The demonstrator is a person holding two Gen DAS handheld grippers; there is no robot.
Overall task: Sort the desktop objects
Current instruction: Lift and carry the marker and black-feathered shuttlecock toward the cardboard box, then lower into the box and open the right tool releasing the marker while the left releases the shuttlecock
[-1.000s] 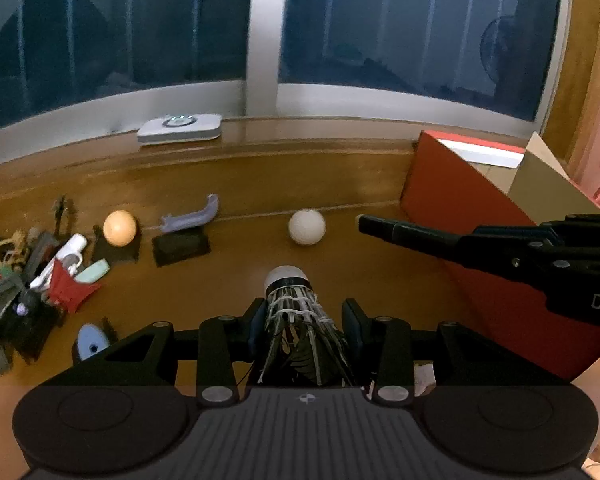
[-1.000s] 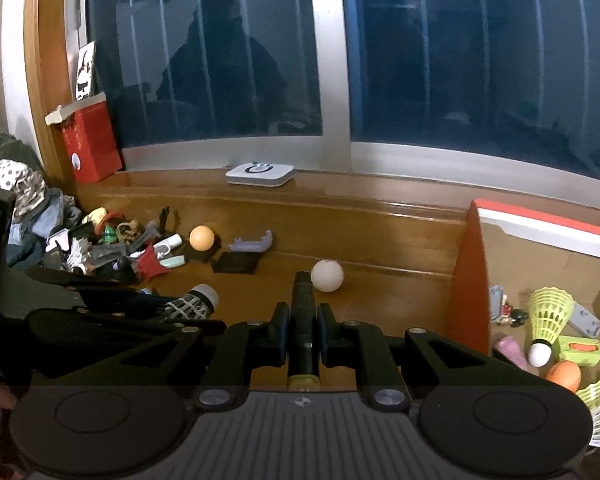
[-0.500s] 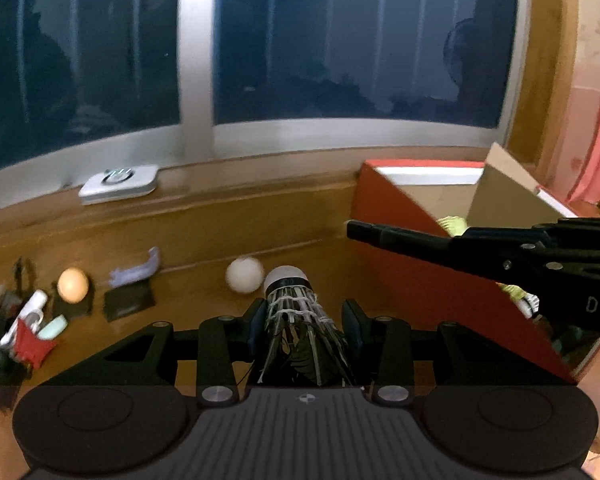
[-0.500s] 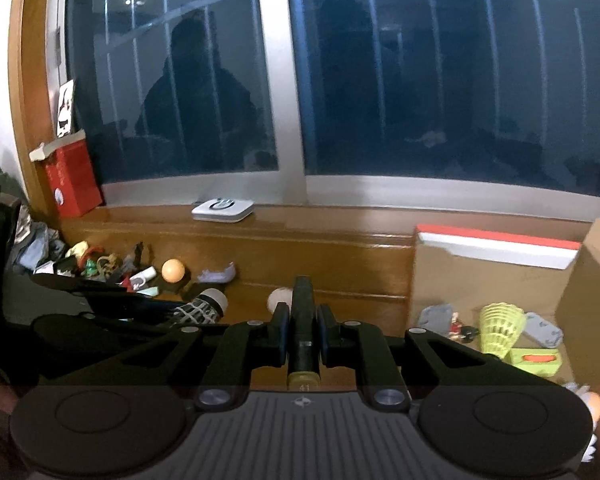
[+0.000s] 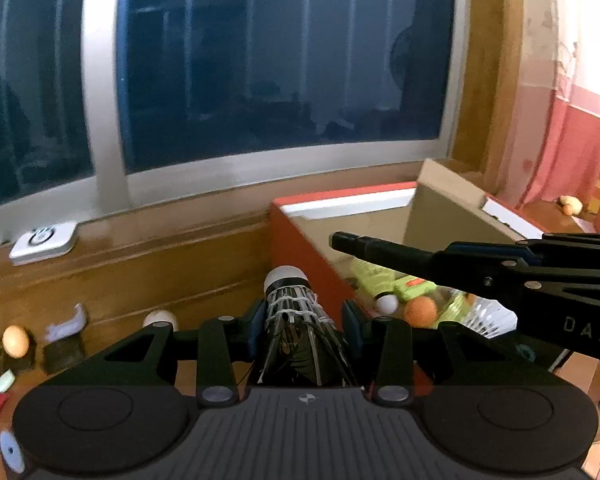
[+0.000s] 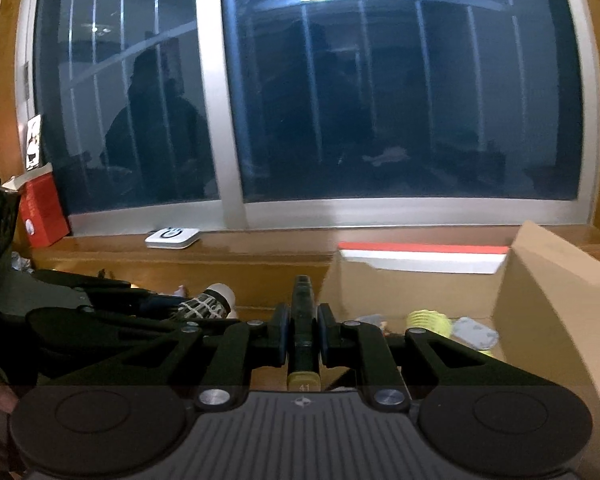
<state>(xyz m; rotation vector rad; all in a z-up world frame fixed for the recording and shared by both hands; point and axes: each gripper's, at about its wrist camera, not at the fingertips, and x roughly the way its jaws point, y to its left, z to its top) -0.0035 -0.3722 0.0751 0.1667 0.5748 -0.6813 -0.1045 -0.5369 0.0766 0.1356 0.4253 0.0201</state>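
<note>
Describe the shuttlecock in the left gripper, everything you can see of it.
The shuttlecock has a white rounded cork tip and a dark feather skirt laced with white thread around pale ribs. It lies lengthwise in the left gripper, tip forward, clamped at the skirt between the blue pads. It is held in the air, with the red wall of the box just beyond the tip. In the right wrist view it shows at the left, tip pointing right towards the box. Only the pads touch it.

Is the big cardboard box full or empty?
Partly filled. The cardboard box has open flaps, and a yellow shuttlecock, an orange ball and other small things lie inside; there is room left.
</note>
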